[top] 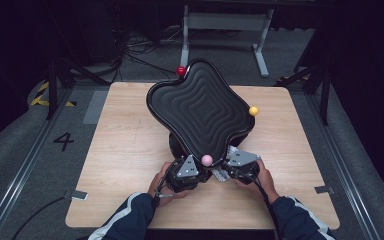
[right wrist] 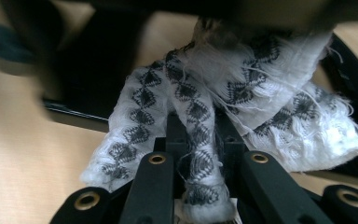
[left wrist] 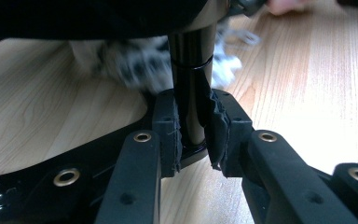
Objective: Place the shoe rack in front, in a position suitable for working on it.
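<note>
Left claw (left wrist: 193, 135) clamps the tilted tray's black stem (left wrist: 191, 93); right claw (right wrist: 200, 154) pinches a patterned cloth (right wrist: 242, 93). Hard wiping could topple the tray (top: 200, 107).

Black stand post (left wrist: 191, 93) upright; white-black patterned cloth (right wrist: 242, 107) bunched beside

A recording lab is showing here: black curtains (top: 15, 60), floor cables (top: 130, 50), hazard tape (top: 42, 95), a numbered floor marking (top: 63, 141), wooden table (top: 125, 150).
</note>
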`<action>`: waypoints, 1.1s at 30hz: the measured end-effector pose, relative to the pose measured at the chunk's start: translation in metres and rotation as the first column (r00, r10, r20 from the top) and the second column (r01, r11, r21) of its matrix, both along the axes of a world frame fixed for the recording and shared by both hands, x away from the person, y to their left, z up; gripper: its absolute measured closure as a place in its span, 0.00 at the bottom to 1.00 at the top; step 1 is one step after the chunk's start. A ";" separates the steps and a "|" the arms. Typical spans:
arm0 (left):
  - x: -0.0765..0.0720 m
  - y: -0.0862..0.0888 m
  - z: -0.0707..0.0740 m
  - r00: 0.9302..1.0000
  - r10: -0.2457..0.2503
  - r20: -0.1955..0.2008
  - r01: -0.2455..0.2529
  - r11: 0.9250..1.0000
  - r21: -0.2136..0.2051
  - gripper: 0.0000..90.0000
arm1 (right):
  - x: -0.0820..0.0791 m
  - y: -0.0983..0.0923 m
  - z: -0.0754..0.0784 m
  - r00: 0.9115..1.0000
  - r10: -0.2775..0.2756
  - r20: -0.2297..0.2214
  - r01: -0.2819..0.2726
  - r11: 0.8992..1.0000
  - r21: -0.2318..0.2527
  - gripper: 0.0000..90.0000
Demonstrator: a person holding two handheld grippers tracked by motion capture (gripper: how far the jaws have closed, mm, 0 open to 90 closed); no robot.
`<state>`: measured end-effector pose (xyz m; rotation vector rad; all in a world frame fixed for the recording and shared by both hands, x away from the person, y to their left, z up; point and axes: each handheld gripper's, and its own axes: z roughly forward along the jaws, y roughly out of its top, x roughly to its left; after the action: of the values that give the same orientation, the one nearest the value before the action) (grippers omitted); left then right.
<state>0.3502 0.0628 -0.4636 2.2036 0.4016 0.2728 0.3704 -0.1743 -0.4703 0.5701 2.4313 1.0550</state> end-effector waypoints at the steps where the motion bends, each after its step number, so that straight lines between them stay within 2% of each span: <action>1: 0.000 0.000 0.000 1.000 0.000 0.004 0.000 1.000 0.001 0.82 | -0.003 0.004 0.000 1.000 0.016 0.001 -0.016 1.000 -0.002 0.89; 4: 0.000 0.000 0.000 1.000 0.003 -0.002 -0.003 1.000 -0.004 0.82 | -0.010 0.013 0.001 0.999 0.045 0.017 -0.045 0.999 -0.021 0.89; 8: 0.000 0.000 0.000 1.000 0.001 -0.001 -0.001 1.000 0.001 0.82 | -0.007 0.012 0.001 0.999 0.047 0.025 -0.046 0.999 -0.025 0.89; 11: 0.000 0.000 0.000 1.000 0.000 0.000 0.000 1.000 0.001 0.82 | 0.001 0.006 -0.001 0.998 0.014 0.058 -0.012 0.999 -0.044 0.89; 14: 0.000 0.001 0.000 1.000 -0.002 -0.003 0.002 1.000 0.008 0.82 | 0.011 -0.006 -0.002 0.998 -0.044 0.047 0.045 0.999 -0.023 0.89; 16: 0.000 0.000 0.000 1.000 -0.001 -0.001 0.001 1.000 0.002 0.82 | 0.019 -0.014 -0.002 0.997 -0.077 0.014 0.077 0.997 0.006 0.89; 19: 0.000 0.001 0.000 1.000 -0.002 -0.003 0.002 1.000 0.006 0.82 | 0.028 -0.025 -0.004 0.990 -0.133 0.037 0.133 0.991 -0.017 0.89; 22: 0.000 0.001 0.000 1.000 -0.002 -0.003 0.002 1.000 0.001 0.82 | 0.039 -0.038 -0.006 0.982 -0.186 0.044 0.187 0.982 -0.014 0.89; 23: 0.000 0.001 0.000 1.000 -0.003 -0.003 0.003 1.000 -0.001 0.82 | 0.042 -0.042 -0.007 0.978 -0.205 0.039 0.206 0.978 -0.014 0.89; 25: 0.001 0.001 -0.001 1.000 -0.004 -0.003 0.004 1.000 -0.003 0.82 | 0.050 -0.053 -0.008 0.970 -0.240 -0.028 0.241 0.969 0.046 0.89; 28: 0.001 0.001 -0.001 1.000 -0.003 -0.004 0.003 1.000 -0.003 0.82 | 0.059 -0.068 -0.011 0.954 -0.293 -0.055 0.297 0.952 0.070 0.89; 30: 0.001 0.001 -0.001 1.000 -0.004 -0.002 0.004 1.000 -0.002 0.82 | 0.061 -0.075 -0.011 0.946 -0.321 -0.043 0.323 0.944 0.061 0.89; 33: 0.001 0.001 -0.001 1.000 -0.004 -0.003 0.004 1.000 -0.002 0.82 | 0.062 -0.081 -0.010 0.940 -0.339 -0.033 0.340 0.939 0.059 0.90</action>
<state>0.3507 0.0636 -0.4643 2.2027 0.3987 0.2668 0.4325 -0.2550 -0.4807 0.9869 2.2147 0.9835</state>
